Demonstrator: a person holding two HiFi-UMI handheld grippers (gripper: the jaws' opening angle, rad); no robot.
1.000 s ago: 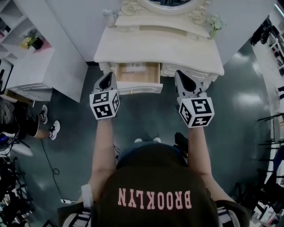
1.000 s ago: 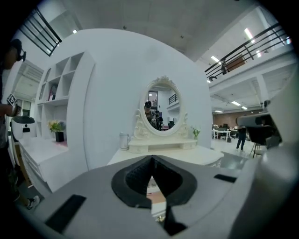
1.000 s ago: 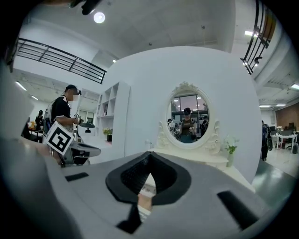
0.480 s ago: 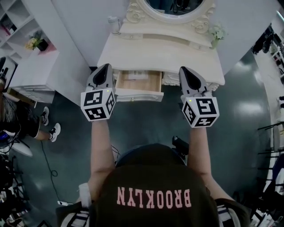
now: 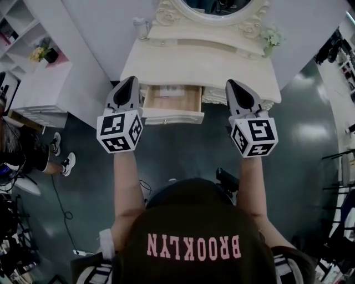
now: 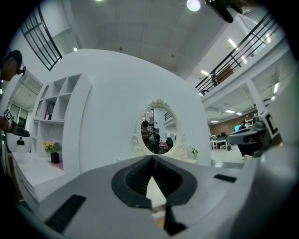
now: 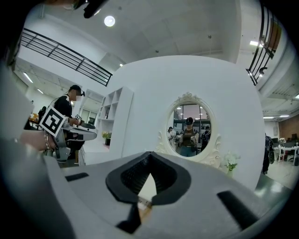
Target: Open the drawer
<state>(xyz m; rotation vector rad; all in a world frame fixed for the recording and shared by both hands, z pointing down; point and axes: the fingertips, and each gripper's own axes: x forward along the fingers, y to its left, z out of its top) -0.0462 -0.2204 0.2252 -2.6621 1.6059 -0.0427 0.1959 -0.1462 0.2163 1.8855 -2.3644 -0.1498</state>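
Left claw (image 5: 128, 82), right claw (image 5: 232, 86) risen; both closed, empty; open drawer (image 5: 172, 101) between.

light: bright overhead ceiling lamps (image 6: 194, 4) | floor (image 5: 312, 133) glare | edges: fisheye-bent, dark vignette | focus: sharp

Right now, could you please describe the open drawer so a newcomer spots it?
Find the cream carved dressing table under the oval mirror. Beneath its front edge a wood-lined drawer juts out, whereas the carved panel to its right sits closed.
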